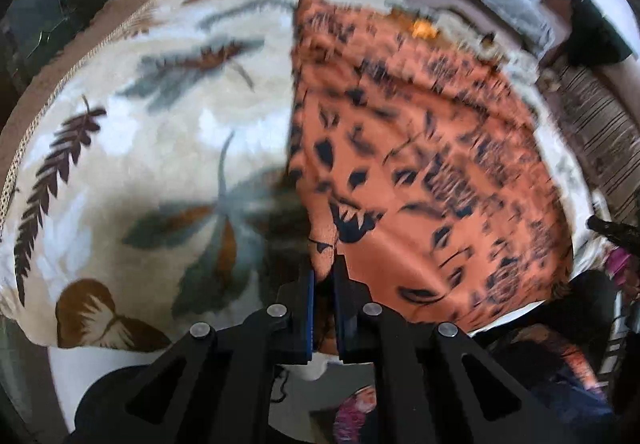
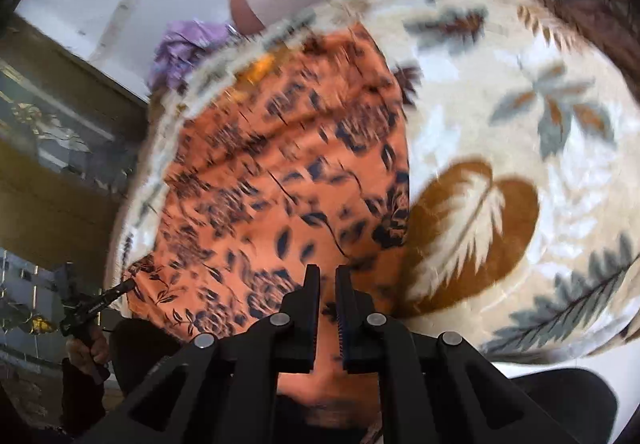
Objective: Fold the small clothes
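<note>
Left gripper (image 1: 325,264) and right gripper (image 2: 328,272): fingers pinched narrow, each seemingly gripping the orange dark-printed cloth (image 1: 420,148) atop the cream leaf-patterned blanket (image 1: 168,132).

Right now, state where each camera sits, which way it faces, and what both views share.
Left wrist: on the left gripper, looking steeply down at the orange dark-patterned cloth; its fingers pinch the cloth's edge.
Right wrist: on the right gripper, looking down likewise, shut on the same cloth; a hand shows lower left.
Shared: the cloth and the cream leaf-print blanket.
</note>
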A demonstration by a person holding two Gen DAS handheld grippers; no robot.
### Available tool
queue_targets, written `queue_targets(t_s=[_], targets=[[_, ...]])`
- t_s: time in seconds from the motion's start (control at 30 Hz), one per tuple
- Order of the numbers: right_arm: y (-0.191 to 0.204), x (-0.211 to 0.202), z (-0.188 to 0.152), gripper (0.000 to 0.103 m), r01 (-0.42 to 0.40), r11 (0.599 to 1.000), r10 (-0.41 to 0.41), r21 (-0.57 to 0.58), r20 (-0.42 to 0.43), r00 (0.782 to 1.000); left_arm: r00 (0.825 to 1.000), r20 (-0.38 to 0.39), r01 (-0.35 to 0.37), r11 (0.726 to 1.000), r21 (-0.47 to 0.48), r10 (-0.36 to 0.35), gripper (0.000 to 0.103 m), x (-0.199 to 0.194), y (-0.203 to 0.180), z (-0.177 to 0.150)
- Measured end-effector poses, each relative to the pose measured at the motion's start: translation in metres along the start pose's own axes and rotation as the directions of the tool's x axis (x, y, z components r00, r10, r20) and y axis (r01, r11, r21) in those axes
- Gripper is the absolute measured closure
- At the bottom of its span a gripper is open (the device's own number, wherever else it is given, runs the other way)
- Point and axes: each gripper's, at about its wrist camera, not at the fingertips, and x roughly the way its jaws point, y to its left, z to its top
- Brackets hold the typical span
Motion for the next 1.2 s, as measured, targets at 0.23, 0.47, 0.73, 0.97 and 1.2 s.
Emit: queue_targets(t_s=[0.23,0.47,0.73,0.97,1.2], targets=[[-0.023,-0.014,-0.016,0.081,0.057,0.998,-0.058,0.041,0.036,0.998,0.999,-0.036,-0.041,0.998,-0.051,0.039,0.054,0.009,0.015,-0.009],[-0.04,0.016,-0.033,0.022,0.131,0.988,-0.126,0.078,-0.062,0.99,0.996,-0.076,-0.049,0.999,-0.016,0.047,0.032,0.02,0.013,-0.019],[-0.045,0.064,-0.057,0.053,0.15,0.98,-0.12,0.134,-0.21,0.97,0.994,-0.106,-0.002,1.0,0.002,0.002,0.078,0.021,0.009,-0.022],[0.0,0.023,-0.049,0.094,0.11,0.99,-0.124,-0.084,-0.18,0.976,0.998,-0.05,0.041,0.998,0.055,-0.039,0.092,-0.002,-0.003,-0.016],[0.039,-0.037,-0.01,0.094,-0.128,0.984,0.13,-0.126,0.009,0.992,0.998,0.062,0.024,0.987,0.159,-0.034,0.092,-0.049,-0.028,0.003]])
